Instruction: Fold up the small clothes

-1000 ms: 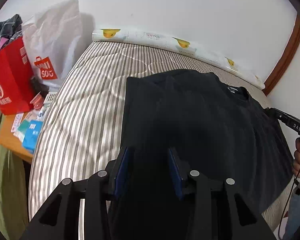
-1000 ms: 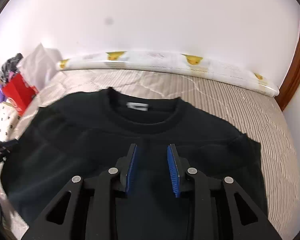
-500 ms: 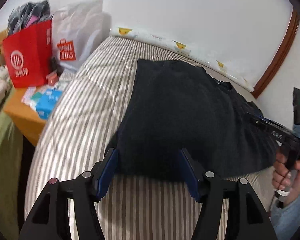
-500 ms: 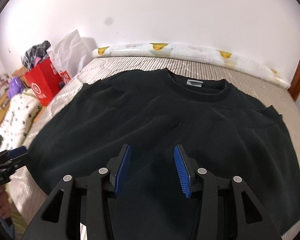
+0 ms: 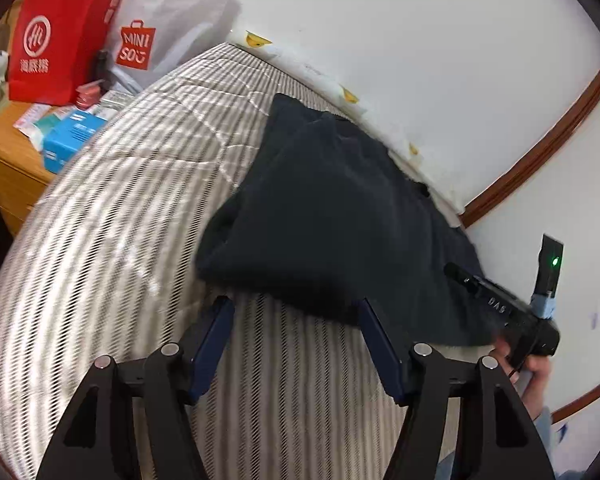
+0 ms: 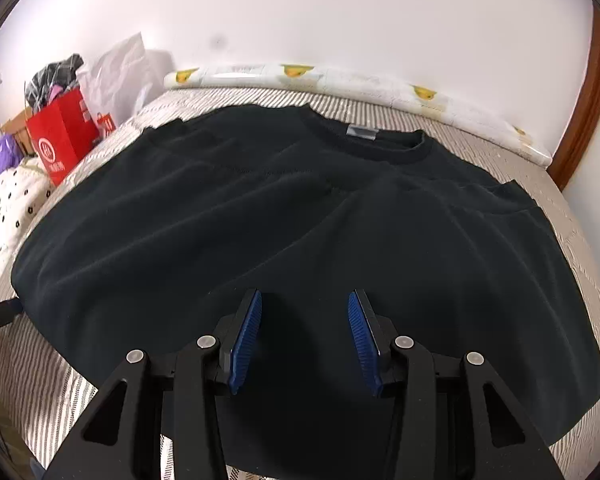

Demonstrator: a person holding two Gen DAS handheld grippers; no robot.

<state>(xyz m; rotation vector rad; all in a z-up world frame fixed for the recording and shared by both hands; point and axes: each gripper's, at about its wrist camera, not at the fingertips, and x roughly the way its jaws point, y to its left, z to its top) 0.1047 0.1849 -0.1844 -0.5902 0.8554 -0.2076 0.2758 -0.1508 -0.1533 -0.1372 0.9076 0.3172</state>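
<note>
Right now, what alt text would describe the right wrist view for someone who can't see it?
A black sweatshirt lies spread flat, collar away, on a striped mattress. The open right gripper hovers over its lower half; a red paper bag stands far left.

Probably a home bedroom: striped mattress [image 5: 112, 240], shopping bags [image 5: 64, 36], wooden nightstand [image 5: 8, 160].

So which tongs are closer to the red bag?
Left. The left tongs hang open at the shirt's hem nearest the red bag; the right tongs hang open above the shirt's middle, farther away.
</note>
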